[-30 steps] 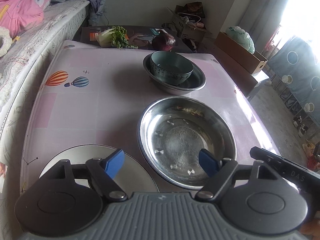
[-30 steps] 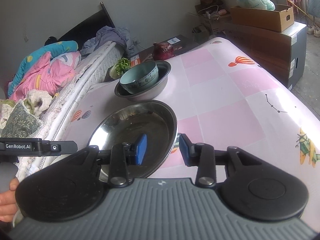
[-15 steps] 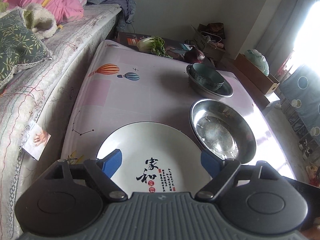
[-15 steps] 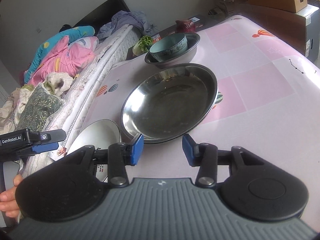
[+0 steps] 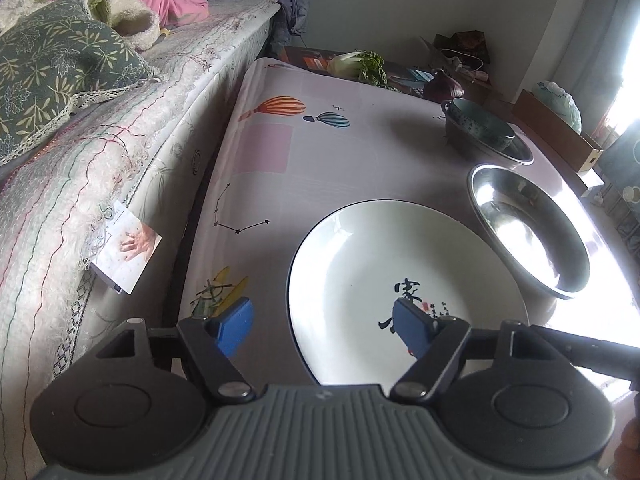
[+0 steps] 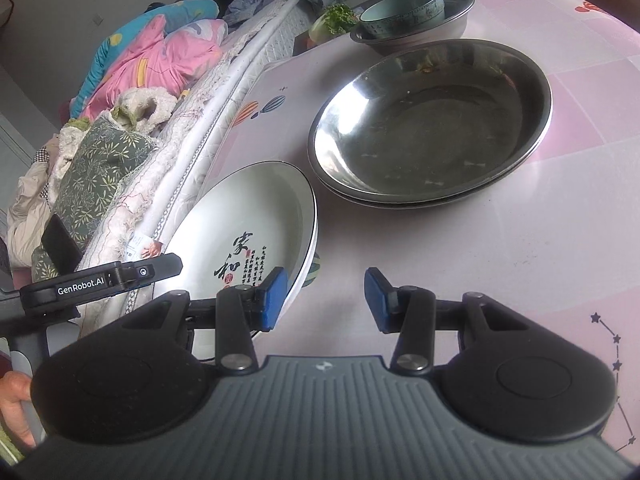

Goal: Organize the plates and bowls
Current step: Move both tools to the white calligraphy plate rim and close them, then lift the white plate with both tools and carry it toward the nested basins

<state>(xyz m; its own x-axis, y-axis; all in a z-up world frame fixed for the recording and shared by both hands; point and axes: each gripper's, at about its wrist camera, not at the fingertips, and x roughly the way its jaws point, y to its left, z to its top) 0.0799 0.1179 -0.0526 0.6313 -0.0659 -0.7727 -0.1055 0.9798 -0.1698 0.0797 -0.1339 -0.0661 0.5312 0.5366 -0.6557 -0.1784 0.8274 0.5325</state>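
A white plate [image 5: 384,264] with black characters lies at the table's near left; it also shows in the right wrist view [image 6: 244,224]. A large steel basin [image 5: 528,232] sits to its right, and shows as two stacked basins in the right wrist view [image 6: 432,120]. Farther back a teal bowl [image 5: 478,122] rests in a smaller steel basin [image 6: 416,28]. My left gripper [image 5: 324,326] is open, its fingers straddling the plate's near left rim. My right gripper [image 6: 326,296] is open and empty over bare table beside the plate's right edge.
A bed [image 5: 100,140] with pillows and blankets runs along the table's left side. A cabbage [image 5: 356,64] and a dark red object [image 5: 442,86] lie beyond the far edge. A cardboard box [image 5: 556,132] stands at the right.
Both grippers have drawn back and left. The left one has swung from the steel basin to the white plate's left rim; the right one now sits beside the plate.
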